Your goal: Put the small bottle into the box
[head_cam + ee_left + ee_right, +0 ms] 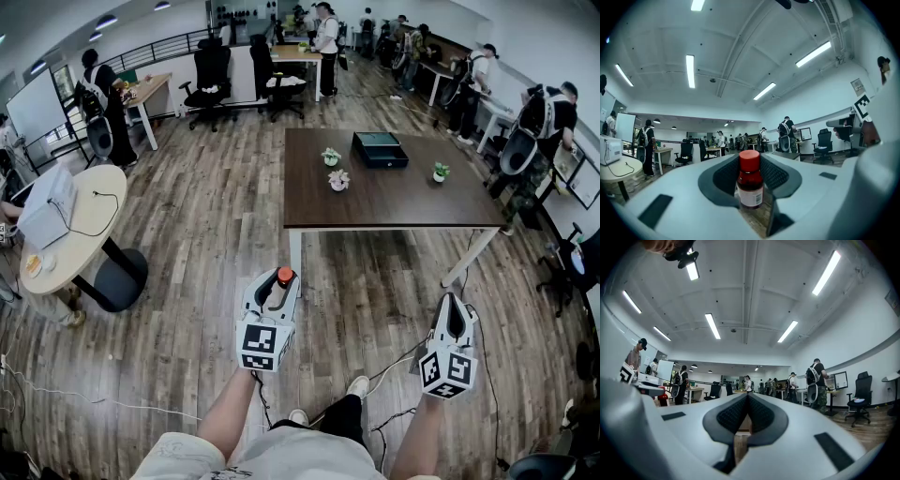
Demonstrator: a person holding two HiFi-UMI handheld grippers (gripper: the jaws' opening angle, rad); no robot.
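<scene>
Two tongs are hovering over the wooden floor [206, 234]: the left tongs [279, 289] are gripping a small red-capped bottle [750, 180] upright, the right tongs [456, 307] are sitting closed and empty. The black box [380, 149] is resting on the dark bench [394, 202], well apart from the bottle.

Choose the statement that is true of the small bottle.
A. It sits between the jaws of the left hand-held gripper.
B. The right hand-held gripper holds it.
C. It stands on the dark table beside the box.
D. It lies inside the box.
A: the left gripper view shows the red-capped small bottle upright between the jaws of the left hand-held gripper, away from the box on the table.
</scene>
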